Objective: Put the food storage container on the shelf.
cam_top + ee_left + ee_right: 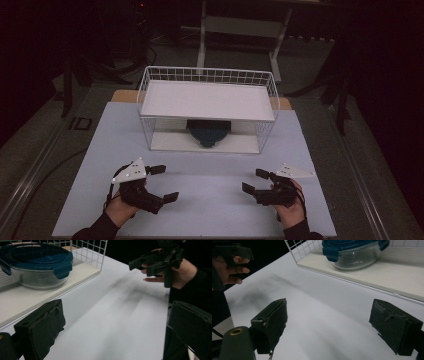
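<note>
Two hand-held grippers resting low over a white table, jaws spread wide, nothing held

Ahead of left gripper and right gripper: glass container with blue lid, on lower shelf of wire rack, under white upper shelf; bare table between

Setting: a lab-style recording space, not a home or kitchen.
Lighting: dark surroundings, with light falling mainly on the work surface.
Work surface: a plain pale board laid over a wooden tabletop, bare apart from one staged fixture.
Fixture: a white wire rack with flat white shelves, set squarely at the far edge.
Floor: grey carpet-like covering, with black cables trailing across it.
Background: dark stand legs at the left and a pale metal frame behind the table.
</note>
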A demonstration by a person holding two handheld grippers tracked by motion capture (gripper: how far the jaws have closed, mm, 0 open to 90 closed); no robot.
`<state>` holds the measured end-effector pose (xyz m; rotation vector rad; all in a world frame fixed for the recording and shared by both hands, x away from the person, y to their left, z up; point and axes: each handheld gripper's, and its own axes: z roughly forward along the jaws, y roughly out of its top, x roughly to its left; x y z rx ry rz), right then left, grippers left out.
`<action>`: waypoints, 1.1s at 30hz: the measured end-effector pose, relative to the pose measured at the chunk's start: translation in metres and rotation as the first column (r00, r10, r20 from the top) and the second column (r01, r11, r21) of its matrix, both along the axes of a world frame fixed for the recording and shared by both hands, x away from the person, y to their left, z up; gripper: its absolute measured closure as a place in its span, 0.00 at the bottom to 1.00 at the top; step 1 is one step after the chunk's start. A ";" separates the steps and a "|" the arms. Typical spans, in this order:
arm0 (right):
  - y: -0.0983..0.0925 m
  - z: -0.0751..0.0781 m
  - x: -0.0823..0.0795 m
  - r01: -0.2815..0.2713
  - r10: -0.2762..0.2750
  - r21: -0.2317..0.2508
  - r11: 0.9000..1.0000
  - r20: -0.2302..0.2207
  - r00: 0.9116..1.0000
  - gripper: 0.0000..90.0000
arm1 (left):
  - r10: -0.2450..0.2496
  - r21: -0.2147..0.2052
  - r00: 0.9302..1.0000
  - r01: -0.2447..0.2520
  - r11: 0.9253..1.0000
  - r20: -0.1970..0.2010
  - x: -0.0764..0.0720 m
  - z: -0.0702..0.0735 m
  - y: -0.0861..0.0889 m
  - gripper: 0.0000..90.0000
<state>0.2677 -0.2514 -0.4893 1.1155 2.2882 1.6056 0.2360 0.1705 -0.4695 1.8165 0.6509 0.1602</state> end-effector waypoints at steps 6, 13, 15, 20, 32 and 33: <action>-0.015 -0.003 -0.005 0.015 -0.015 -0.010 1.000 -0.002 1.000 0.16 | -0.007 0.003 1.000 0.007 1.000 -0.002 -0.003 -0.003 0.006 0.01; -0.028 -0.004 -0.010 0.025 -0.024 -0.017 1.000 0.025 0.999 0.16 | -0.015 -0.001 1.000 0.015 1.000 -0.011 -0.005 -0.007 0.011 0.01; -0.033 -0.006 -0.010 0.025 -0.025 -0.007 1.000 0.031 0.999 0.15 | -0.013 -0.002 1.000 0.013 1.000 -0.008 -0.005 -0.008 0.011 0.01; -0.040 -0.010 -0.011 0.033 -0.033 -0.007 0.999 0.030 0.999 0.15 | -0.005 -0.004 1.000 0.005 1.000 -0.019 -0.005 -0.013 0.012 0.01; -0.039 -0.017 -0.010 0.015 -0.015 -0.005 1.000 0.019 1.000 0.15 | 0.005 -0.001 1.000 -0.005 1.000 -0.019 -0.005 -0.021 0.012 0.01; -0.039 -0.017 -0.010 0.015 -0.015 -0.005 1.000 0.019 1.000 0.15 | 0.005 -0.001 1.000 -0.005 1.000 -0.019 -0.005 -0.021 0.012 0.01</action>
